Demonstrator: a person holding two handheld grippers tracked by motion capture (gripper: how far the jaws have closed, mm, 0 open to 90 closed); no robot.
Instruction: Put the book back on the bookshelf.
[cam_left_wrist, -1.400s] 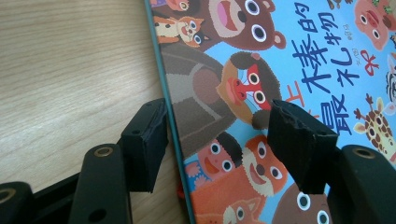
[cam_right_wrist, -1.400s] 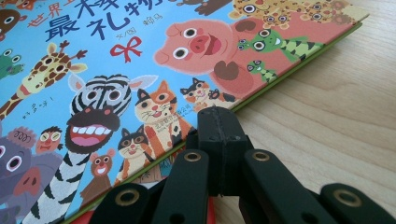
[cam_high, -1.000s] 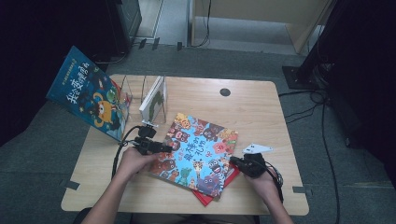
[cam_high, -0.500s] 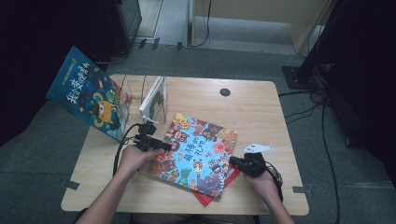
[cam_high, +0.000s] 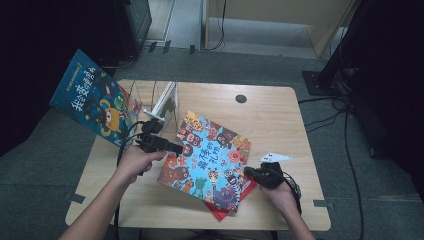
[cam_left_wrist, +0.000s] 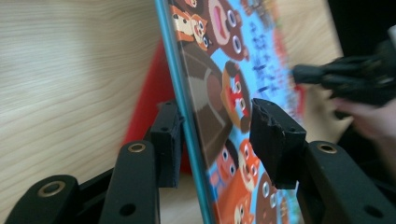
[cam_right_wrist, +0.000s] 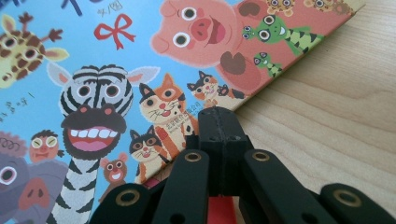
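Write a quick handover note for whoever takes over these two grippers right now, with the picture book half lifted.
Left gripper: jaws have just been closing around the left edge of the blue picture book; one pad touches it, a gap shows at the other, so no firm grip yet.
Right gripper: jaws shut, tips at the book's right edge, holding nothing.
Things: the picture book is tilted, left edge raised off the table, lying over a red book. A clear rack stands behind, with another book leaning at its left.
Done: edge lifted.
Left: probably finish the grip, then stand the book in the rack.
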